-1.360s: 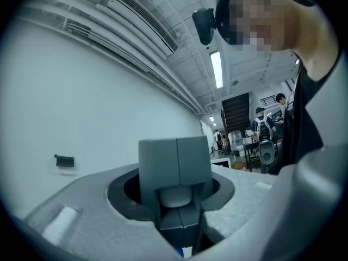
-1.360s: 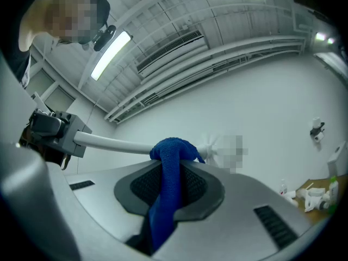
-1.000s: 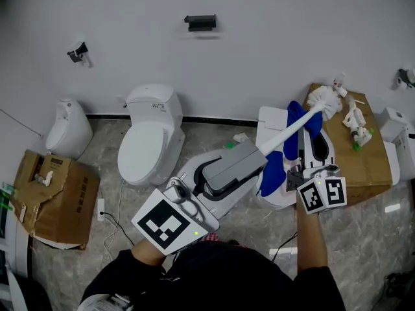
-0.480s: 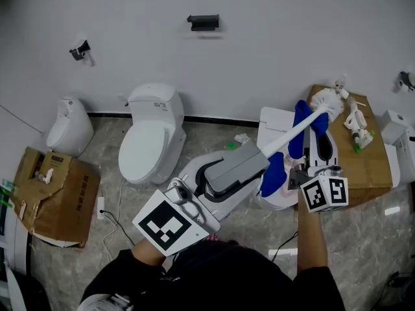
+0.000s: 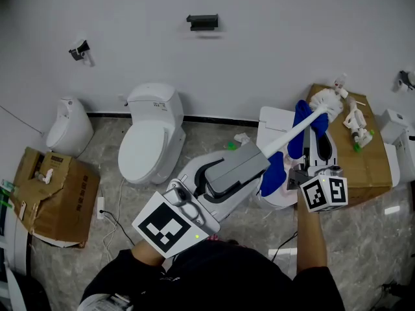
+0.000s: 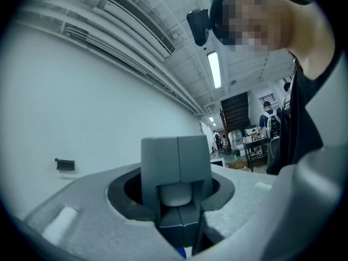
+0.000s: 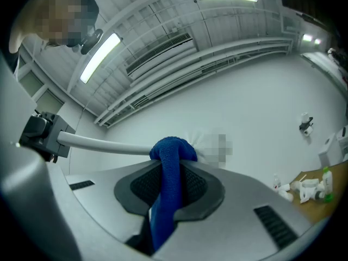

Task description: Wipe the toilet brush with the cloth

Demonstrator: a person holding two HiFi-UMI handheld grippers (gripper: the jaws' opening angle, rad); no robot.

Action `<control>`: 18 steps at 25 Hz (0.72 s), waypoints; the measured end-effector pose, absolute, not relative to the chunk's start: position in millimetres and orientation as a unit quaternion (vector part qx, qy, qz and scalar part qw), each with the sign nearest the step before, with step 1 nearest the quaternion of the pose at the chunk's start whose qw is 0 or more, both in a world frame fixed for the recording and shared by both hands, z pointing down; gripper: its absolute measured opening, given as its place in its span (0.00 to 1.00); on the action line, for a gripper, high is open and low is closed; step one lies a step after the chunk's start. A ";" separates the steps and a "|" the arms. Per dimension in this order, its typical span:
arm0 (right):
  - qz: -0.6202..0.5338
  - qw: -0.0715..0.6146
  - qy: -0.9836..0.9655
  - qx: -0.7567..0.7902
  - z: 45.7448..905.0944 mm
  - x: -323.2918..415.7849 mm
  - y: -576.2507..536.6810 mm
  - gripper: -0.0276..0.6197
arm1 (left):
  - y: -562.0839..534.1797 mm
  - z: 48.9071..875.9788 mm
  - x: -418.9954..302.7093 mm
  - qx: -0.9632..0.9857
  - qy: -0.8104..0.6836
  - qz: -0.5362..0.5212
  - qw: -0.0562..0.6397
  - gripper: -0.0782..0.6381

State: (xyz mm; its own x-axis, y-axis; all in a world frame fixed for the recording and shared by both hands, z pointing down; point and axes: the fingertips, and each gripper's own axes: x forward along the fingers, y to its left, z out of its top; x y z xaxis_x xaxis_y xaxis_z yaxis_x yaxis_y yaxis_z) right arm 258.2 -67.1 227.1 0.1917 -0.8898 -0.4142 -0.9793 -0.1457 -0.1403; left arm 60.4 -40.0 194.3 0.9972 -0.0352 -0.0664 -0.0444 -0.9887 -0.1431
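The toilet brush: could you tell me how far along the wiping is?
Done: left gripper holds the toilet brush by its handle, right gripper clamps the blue cloth. In hand: cloth draped over the handle near the bristles. Left: probably the handle's remaining length.

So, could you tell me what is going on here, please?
A person is working on a toilet brush with a blue cloth, holding a pair of tongs in each hand. The left tongs are clamped on the end of the brush's handle and hold it out over a toilet. The right tongs grip the cloth, which is draped over the handle close to the bristle head.
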 end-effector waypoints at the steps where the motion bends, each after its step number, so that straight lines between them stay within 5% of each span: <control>1: 0.116 0.192 0.626 -0.747 227.7 258.1 -67.6 0.14 | -40.1 194.4 60.4 -0.997 0.021 0.033 0.074 0.36; 18: 0.118 0.157 0.659 -0.726 238.6 225.9 -84.4 0.14 | -47.3 191.1 58.4 -0.996 0.027 0.042 0.068 0.36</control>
State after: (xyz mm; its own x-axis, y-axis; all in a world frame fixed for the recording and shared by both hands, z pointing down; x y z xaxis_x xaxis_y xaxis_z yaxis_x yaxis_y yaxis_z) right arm 225.9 -84.4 238.6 0.1039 -0.9197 -0.3785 -0.9939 -0.0822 -0.0731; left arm 58.4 -47.3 191.1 0.9950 -0.0488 -0.0868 -0.0602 -0.9892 -0.1336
